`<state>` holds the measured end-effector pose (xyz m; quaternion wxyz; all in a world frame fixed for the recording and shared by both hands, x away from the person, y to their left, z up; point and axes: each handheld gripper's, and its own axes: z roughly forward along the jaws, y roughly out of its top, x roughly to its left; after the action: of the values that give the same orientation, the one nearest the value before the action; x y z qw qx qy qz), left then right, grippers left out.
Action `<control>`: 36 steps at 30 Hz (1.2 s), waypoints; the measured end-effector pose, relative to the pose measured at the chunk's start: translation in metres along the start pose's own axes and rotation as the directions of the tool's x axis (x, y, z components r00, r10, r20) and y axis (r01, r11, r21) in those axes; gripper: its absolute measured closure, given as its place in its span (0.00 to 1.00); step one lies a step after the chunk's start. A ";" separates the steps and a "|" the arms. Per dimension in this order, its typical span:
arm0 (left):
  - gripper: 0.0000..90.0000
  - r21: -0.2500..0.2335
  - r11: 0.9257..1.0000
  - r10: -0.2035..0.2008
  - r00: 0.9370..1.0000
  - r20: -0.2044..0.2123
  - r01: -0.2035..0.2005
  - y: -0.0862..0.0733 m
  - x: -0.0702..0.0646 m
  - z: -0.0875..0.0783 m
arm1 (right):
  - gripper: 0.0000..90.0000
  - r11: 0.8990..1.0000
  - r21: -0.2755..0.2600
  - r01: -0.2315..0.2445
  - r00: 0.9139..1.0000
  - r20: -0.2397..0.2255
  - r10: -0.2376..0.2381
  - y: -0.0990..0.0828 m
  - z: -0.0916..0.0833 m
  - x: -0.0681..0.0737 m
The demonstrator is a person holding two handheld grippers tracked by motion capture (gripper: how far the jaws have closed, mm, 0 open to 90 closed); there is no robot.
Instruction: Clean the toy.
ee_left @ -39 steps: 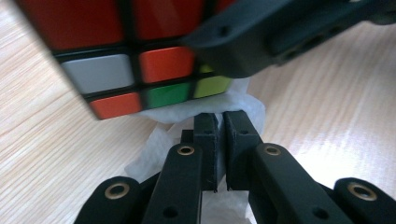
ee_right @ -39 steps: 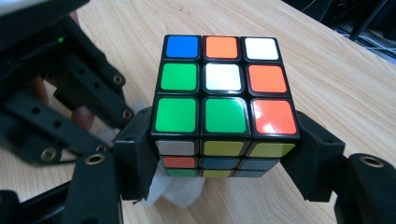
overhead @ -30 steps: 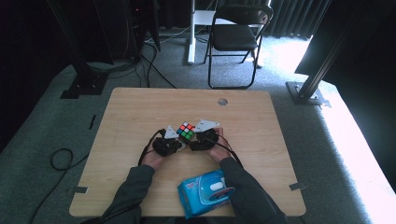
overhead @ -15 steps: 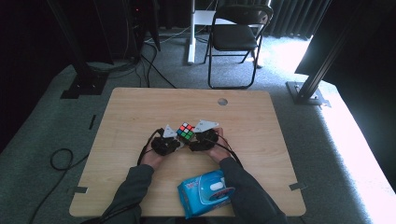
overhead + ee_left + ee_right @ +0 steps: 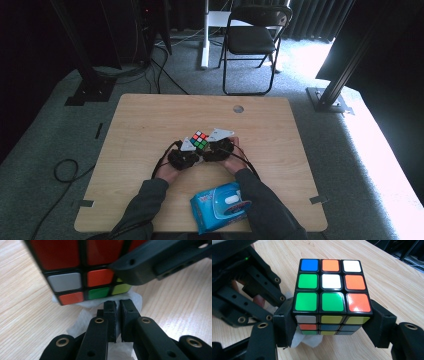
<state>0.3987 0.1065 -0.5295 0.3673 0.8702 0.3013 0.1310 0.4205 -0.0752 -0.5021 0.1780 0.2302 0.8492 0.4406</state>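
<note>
Table point(image 5: 150, 120) first: wood top, bare apart from my work at mid-table and a blue wipes pack point(image 5: 220, 207) near my edge, between my forearms. Folding chair point(image 5: 252, 40) on the far side, well off the table.

The cube point(image 5: 332, 296) sits at the table's middle btwn both tools. My right gripper point(image 5: 332, 326) is clamped on it, one jaw on each side of the lower layers, so the cube is held upright w/ green, white and orange stickers on top. My left gripper point(image 5: 118, 315) has its jaws pinched together on a white wipe point(image 5: 87, 315), which is bunched up and pressed against the cube's lower edge, just under the red, green and yellow-green row.

Step in hand, I'd say: wiping the cube down, right holding, left rubbing. The bottom edge of that face is getting covered now. Next move prob needs the right to keep the clamp firm while I drag the wipe up across the face, w/o letting the tissue slip out of the pinch.
</note>
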 end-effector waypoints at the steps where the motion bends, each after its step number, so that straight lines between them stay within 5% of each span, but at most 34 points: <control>1: 0.95 -0.002 1.000 0.003 1.000 0.003 -0.003 0.000 -0.001 0.000 | 0.38 1.000 -0.001 -0.002 1.000 0.000 0.002 0.000 0.000 0.000; 17: 0.95 -0.013 0.999 -0.046 0.998 -0.043 0.045 -0.003 0.013 -0.005 | 0.38 1.000 -0.003 -0.008 1.000 -0.008 0.008 0.000 0.000 0.000; 31: 0.94 -0.046 0.989 -0.142 0.986 -0.087 0.139 -0.011 0.034 -0.016 | 0.38 1.000 0.001 -0.006 1.000 -0.014 0.006 0.000 0.000 0.000; 36: 0.94 -0.050 0.989 -0.145 0.985 -0.090 0.141 -0.013 0.036 -0.019 | 0.38 1.000 0.004 -0.005 1.000 -0.016 0.005 0.000 0.001 0.000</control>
<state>0.4131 0.1462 -0.5255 0.3800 0.8312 0.3768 0.1511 0.4206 -0.0748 -0.5027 0.1697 0.2289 0.8509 0.4413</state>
